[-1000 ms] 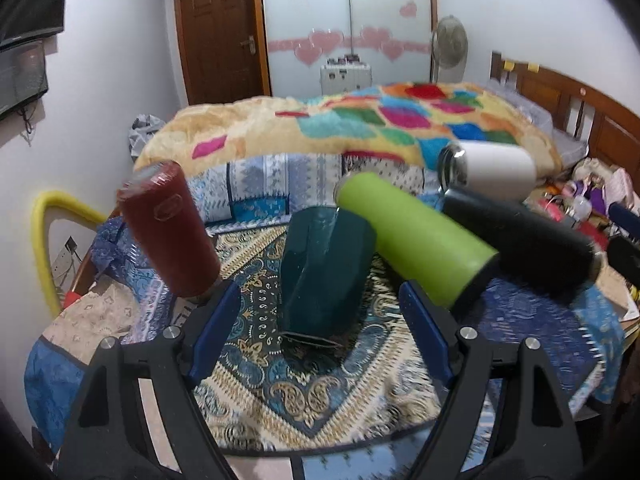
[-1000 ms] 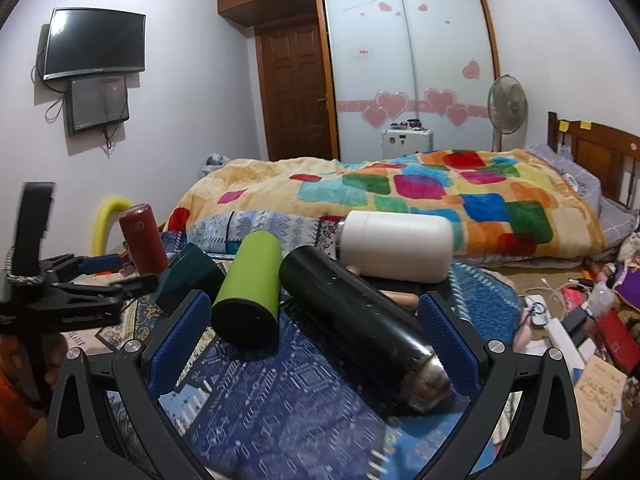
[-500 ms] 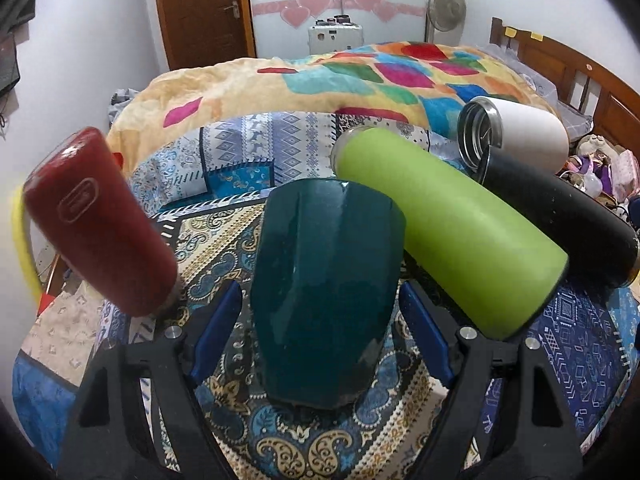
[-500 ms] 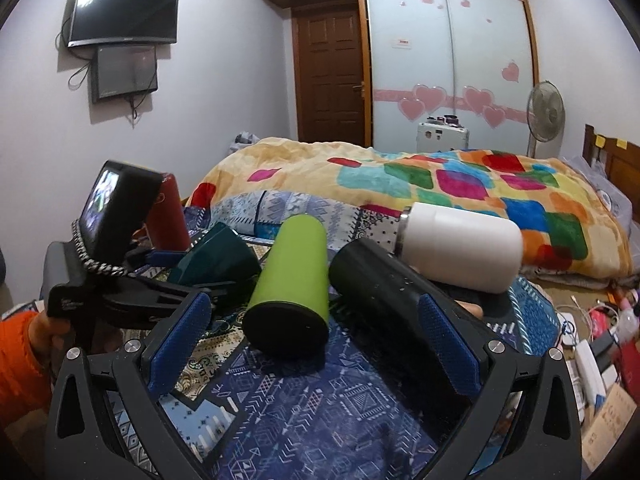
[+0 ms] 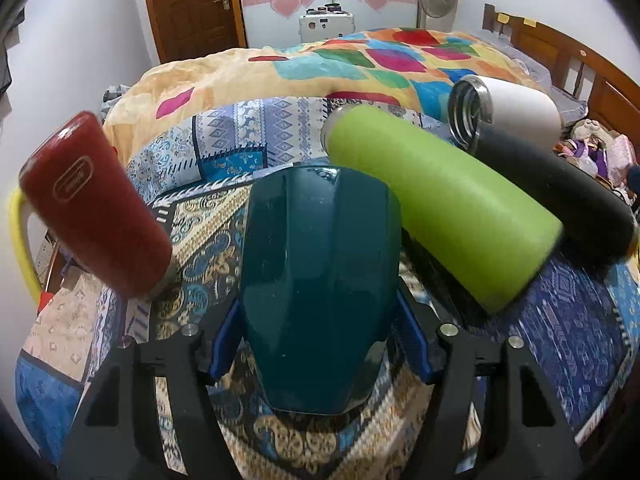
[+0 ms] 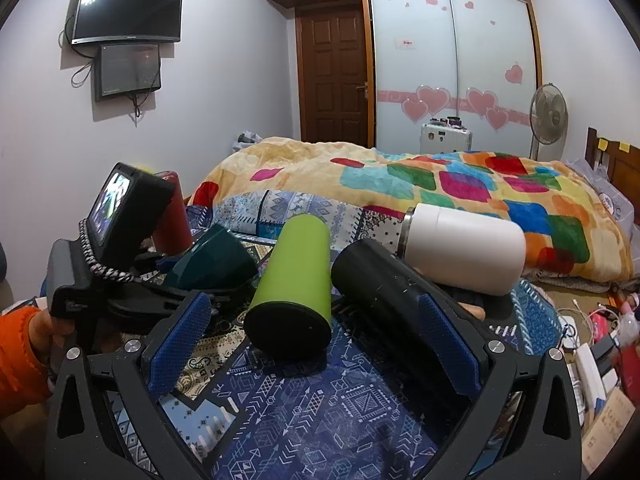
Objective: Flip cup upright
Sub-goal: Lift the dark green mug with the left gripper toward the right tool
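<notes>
My left gripper clamps the glossy, faceted teal cup, frame centre; my right gripper stands open.

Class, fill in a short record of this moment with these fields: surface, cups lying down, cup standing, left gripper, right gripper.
surface: patterned cloth
cups lying down: teal cup, green cup, black cup, white cup
cup standing: red cup, base up
left gripper: left gripper, blue pads against the teal cup's sides
right gripper: right gripper, jaws wide apart, holding nothing, green and black cups ahead of it
</notes>
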Demonstrator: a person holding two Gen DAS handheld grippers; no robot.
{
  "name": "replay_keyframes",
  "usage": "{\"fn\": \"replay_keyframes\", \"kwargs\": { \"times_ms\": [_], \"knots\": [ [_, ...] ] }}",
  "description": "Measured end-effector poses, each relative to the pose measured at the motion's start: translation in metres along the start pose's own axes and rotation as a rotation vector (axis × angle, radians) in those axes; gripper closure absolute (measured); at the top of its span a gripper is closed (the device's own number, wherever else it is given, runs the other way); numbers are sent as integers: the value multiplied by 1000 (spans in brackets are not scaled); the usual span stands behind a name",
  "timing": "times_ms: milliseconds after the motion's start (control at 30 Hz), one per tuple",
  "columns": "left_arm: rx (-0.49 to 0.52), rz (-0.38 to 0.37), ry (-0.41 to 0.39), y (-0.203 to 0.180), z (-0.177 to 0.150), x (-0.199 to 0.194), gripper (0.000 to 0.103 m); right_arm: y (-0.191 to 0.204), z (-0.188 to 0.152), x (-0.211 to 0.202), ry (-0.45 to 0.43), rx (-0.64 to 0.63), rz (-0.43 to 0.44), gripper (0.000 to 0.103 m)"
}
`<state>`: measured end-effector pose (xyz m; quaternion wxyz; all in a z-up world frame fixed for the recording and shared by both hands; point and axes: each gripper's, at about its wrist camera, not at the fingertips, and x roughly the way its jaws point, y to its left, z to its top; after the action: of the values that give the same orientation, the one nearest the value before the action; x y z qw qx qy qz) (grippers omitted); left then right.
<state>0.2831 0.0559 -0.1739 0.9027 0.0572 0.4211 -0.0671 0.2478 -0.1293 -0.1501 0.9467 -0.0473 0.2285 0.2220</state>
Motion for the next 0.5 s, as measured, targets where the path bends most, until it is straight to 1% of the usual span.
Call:
{"fn": "replay_keyframes", "kwargs": {
  "times_ms": [167,300,500],
  "knots": [
    [-3,-23,-25,-1,-12,-24,36,2,1,-6,-15,-1,-2,0],
    [26,-17,-57,-8,-19,-49,36,4,1,-14,-29,1,6,0],
    [55,-41,-106,-24,-26,-90,36,4,4,-33,-56,9,6,0]
  ]
}}
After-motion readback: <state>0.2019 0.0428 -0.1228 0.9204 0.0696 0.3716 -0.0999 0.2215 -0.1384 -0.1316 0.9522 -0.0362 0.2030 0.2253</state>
